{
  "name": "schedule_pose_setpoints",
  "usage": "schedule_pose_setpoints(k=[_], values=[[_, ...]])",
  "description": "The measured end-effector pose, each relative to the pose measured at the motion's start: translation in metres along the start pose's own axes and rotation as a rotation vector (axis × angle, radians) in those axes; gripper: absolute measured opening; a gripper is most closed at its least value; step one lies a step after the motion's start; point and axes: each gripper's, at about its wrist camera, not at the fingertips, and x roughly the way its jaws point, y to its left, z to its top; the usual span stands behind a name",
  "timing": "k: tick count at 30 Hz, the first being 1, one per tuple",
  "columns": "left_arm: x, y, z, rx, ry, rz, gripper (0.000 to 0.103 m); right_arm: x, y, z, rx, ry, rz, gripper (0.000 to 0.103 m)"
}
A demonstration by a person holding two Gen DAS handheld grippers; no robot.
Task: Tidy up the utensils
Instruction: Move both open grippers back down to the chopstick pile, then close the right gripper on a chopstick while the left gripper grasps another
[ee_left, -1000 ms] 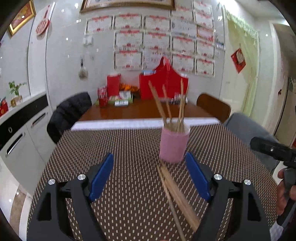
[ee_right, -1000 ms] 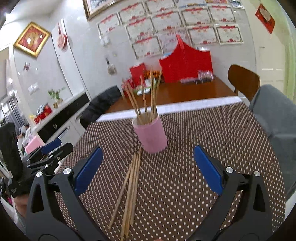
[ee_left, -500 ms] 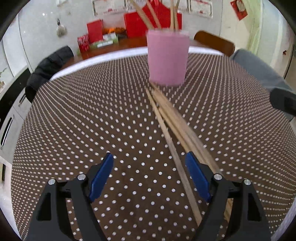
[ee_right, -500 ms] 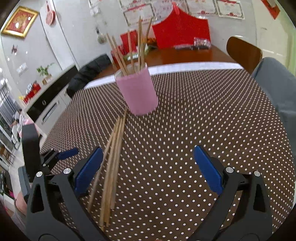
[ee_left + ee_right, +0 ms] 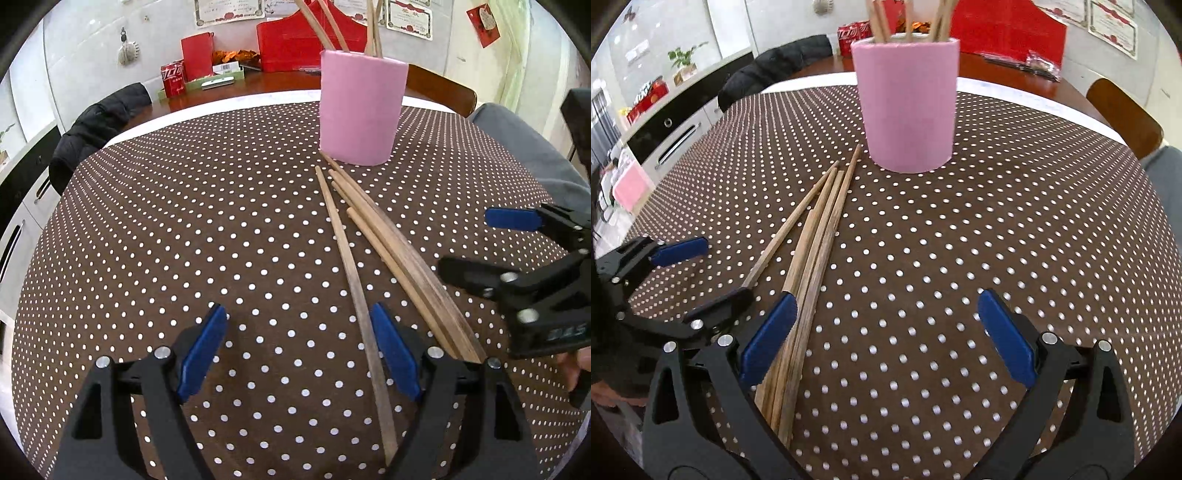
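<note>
A pink cup (image 5: 360, 110) (image 5: 908, 103) stands on the dotted brown tablecloth with several chopsticks upright in it. Several wooden chopsticks (image 5: 384, 236) (image 5: 816, 236) lie loose in front of it. My left gripper (image 5: 299, 354) is open, low over the cloth; one chopstick (image 5: 354, 273) runs between its pads, close to the right pad. My right gripper (image 5: 886, 339) is open, with the thick ends of the bundle beside its left pad. Each gripper shows in the other's view, the right (image 5: 524, 251) and the left (image 5: 683, 273).
The dotted cloth (image 5: 184, 221) covers a round table. A wooden table behind holds red bags (image 5: 295, 40), a cola can (image 5: 173, 79) and boxes. A black jacket (image 5: 99, 125) hangs on a chair at the left, a wooden chair (image 5: 1123, 114) stands at the right.
Both grippers have dropped and moved in toward the loose chopsticks. The cup and chopsticks now look larger and nearer. Each gripper has come closer to the other.
</note>
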Motion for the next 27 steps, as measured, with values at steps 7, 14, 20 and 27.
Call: schedule_pose_setpoints(k=[7, 14, 20, 27], values=[[0.002, 0.005, -0.001, 0.001, 0.001, -0.002, 0.080, 0.012, 0.007, 0.004, -0.025, 0.018, -0.039, 0.097], [0.004, 0.008, 0.000, -0.008, 0.001, 0.004, 0.080, 0.028, 0.018, 0.017, -0.065, 0.036, -0.064, 0.097], [0.006, 0.007, 0.004, 0.004, 0.002, 0.011, 0.080, 0.023, 0.006, 0.016, -0.058, 0.041, -0.054, 0.090], [0.020, -0.005, 0.031, 0.063, 0.044, 0.038, 0.079, 0.028, 0.004, 0.032, -0.044, 0.036, -0.020, 0.074]])
